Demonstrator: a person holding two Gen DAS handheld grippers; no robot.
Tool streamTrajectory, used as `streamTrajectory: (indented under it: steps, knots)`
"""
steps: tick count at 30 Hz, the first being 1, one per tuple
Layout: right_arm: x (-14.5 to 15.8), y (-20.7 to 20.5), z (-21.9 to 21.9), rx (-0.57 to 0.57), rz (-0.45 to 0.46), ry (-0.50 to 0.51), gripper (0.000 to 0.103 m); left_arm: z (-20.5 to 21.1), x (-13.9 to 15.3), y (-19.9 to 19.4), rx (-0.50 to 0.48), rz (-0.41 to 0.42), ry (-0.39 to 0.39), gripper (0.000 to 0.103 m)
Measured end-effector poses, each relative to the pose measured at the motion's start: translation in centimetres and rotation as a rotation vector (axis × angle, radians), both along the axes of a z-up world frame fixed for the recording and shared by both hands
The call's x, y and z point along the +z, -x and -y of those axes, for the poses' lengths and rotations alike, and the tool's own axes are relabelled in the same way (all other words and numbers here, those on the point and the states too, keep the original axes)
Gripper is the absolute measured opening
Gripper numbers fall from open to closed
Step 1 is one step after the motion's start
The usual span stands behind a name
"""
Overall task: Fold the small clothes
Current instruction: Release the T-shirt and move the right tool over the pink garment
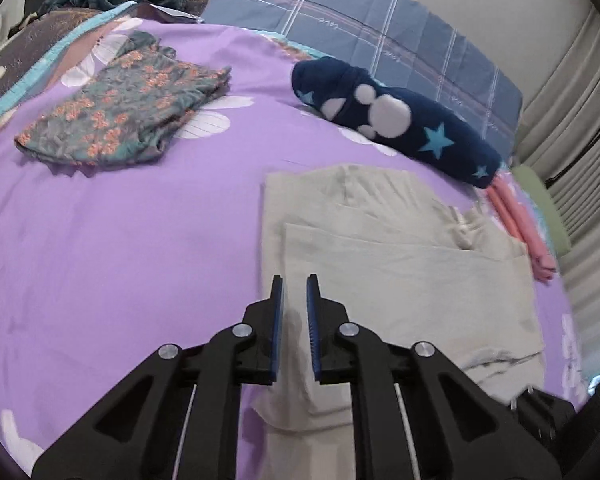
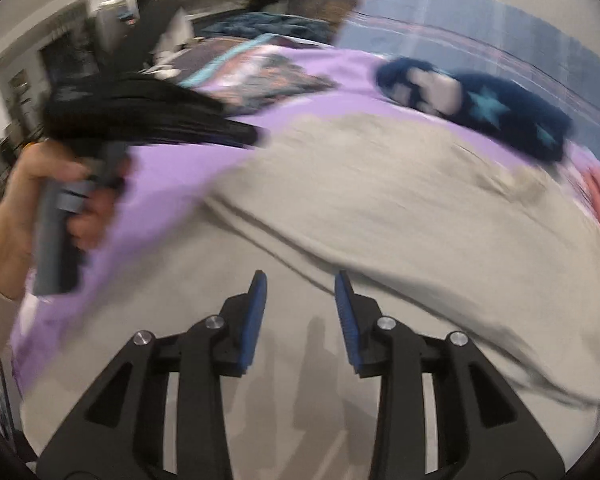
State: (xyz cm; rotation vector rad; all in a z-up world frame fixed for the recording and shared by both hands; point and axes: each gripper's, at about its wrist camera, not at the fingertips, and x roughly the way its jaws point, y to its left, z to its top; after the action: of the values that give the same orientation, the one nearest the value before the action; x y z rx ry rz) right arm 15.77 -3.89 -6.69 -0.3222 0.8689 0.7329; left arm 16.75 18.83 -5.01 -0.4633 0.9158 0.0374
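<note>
A: Left wrist view?
B: The left hand-held gripper [image 1: 295, 280] hovers narrowly parted, empty, over the near-left edge of the folded beige garment [image 1: 388, 248] on the purple bedsheet [image 1: 120, 248]. A folded floral garment [image 1: 124, 104] lies far left.
A: Right wrist view?
B: Blurred. The right hand-held gripper [image 2: 300, 280] stands open, empty, above the beige garment [image 2: 380, 200]. A hand [image 2: 40, 196] grips the other gripper's handle at left.
</note>
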Motion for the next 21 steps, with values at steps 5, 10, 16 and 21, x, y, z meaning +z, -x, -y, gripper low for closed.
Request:
streamTrajectory:
  steps: [5, 10, 16, 21]
  knots:
    - [1.9, -4.8, 10.9, -0.3, -0.053, -0.068, 0.035, 6.4, 1.4, -1.1, -0.172, 0.043, -0.097, 0.034]
    - [4.2, -9.0, 22.0, -0.612, -0.07, -0.224, 0.04, 12.1, -1.9, -3.1, -0.282, -0.048, -0.172, 0.046]
    - [2.3, -14.6, 34.7, -0.912, -0.239, -0.499, 0.079, 15.2, -2.9, -2.9, -0.302, 0.005, -0.343, 0.062]
    - [-0.4, -18.7, 41.2, -1.043, -0.367, -0.827, 0.084, 14.5, -3.0, -2.7, -0.295, 0.026, -0.297, 0.065]
